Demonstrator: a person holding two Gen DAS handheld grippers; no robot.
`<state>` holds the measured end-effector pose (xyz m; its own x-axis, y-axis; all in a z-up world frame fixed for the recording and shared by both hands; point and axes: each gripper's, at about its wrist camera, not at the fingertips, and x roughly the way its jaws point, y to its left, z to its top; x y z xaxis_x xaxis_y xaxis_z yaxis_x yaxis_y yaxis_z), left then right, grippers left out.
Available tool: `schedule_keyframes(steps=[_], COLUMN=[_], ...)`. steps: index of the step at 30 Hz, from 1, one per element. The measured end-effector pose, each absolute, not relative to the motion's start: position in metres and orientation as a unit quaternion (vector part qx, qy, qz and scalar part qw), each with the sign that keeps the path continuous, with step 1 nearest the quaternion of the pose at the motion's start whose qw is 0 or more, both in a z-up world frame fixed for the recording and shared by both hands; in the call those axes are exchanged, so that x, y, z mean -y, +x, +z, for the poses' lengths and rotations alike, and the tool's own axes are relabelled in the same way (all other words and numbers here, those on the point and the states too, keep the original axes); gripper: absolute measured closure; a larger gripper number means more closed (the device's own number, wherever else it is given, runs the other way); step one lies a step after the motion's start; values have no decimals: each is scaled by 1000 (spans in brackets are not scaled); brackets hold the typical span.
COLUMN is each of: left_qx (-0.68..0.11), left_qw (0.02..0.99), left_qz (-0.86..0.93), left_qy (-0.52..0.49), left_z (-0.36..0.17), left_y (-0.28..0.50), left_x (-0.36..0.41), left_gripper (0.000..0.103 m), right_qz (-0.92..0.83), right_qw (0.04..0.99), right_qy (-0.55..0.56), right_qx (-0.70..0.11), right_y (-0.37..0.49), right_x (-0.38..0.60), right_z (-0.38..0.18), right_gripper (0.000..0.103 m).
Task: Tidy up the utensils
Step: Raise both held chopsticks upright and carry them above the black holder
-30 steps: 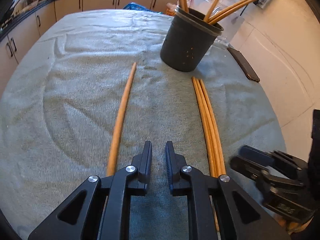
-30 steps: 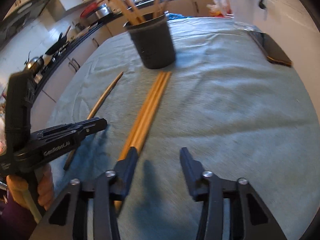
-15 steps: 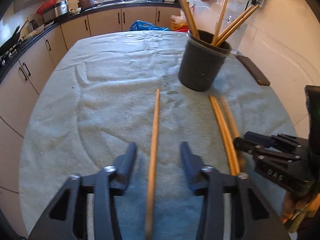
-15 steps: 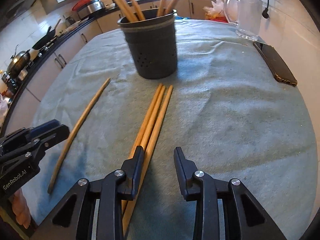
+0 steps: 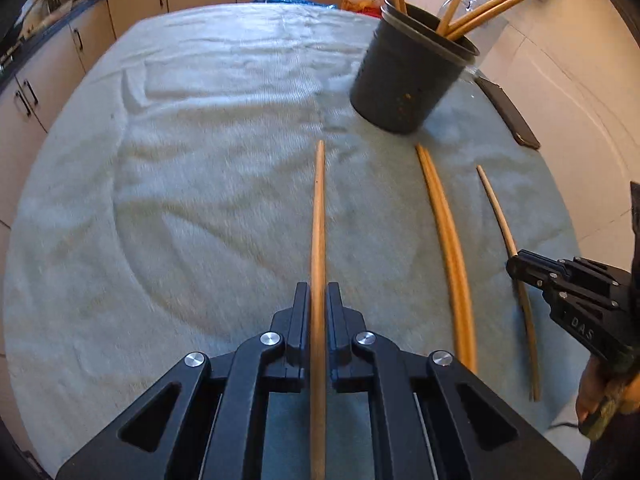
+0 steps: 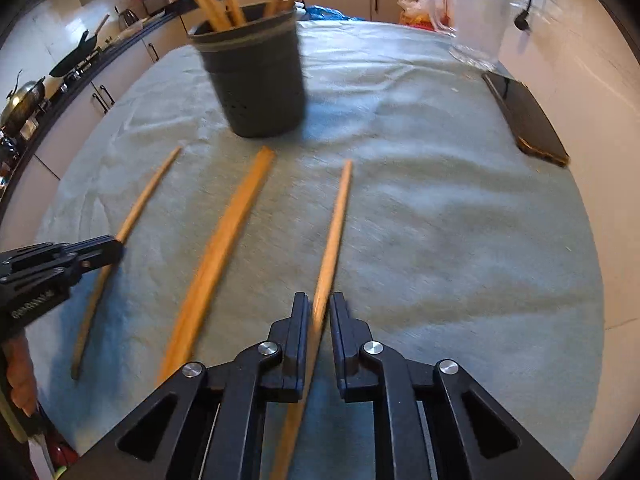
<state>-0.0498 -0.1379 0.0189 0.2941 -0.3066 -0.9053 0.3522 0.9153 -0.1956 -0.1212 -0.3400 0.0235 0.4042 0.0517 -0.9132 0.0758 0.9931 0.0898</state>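
Both tools just closed: left tool (image 5: 318, 312) and right tool (image 6: 319, 316) each pinch one chopstick (image 5: 318, 216), pointing ahead toward the holder (image 5: 408, 76).

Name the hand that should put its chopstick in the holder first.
Probably right: left fingers hold a chopstick, right fingers have just closed on another, but the holder looks nearer in the right view.

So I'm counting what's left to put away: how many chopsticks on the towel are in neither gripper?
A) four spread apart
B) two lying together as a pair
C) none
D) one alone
B: the left gripper is shut on one chopstick, the right gripper on another, and only the touching pair lies free on the towel.
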Motion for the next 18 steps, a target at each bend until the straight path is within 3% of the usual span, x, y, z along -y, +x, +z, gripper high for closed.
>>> schedule_keyframes(steps=[3,4,5,7,18], left_qx=[-555,-550,-545,-540,-578], left_qw=[801,805,809,813,784], left_qz=[-223,-222,-219,-213,-208], left_qy=[13,21,32,52,90], left_z=[29,32,34,36,18], left_y=[-51,-51,-51,-46,1], left_x=[140,142,145,153,176], left_gripper=[96,93,84,68,68], right_qz=[-16,-18,-18,-17,-22], right_qw=[830,829,828,824,800], right_qy=[54,54,58,67,34], right_qx=[-554,-556,-558,-562,-599], right_y=[-130,-131,-131,-128,-73], right_x=[354,358,362,367,366], right_z=[25,25,25,25,24], right_gripper=[79,71,69,69,75])
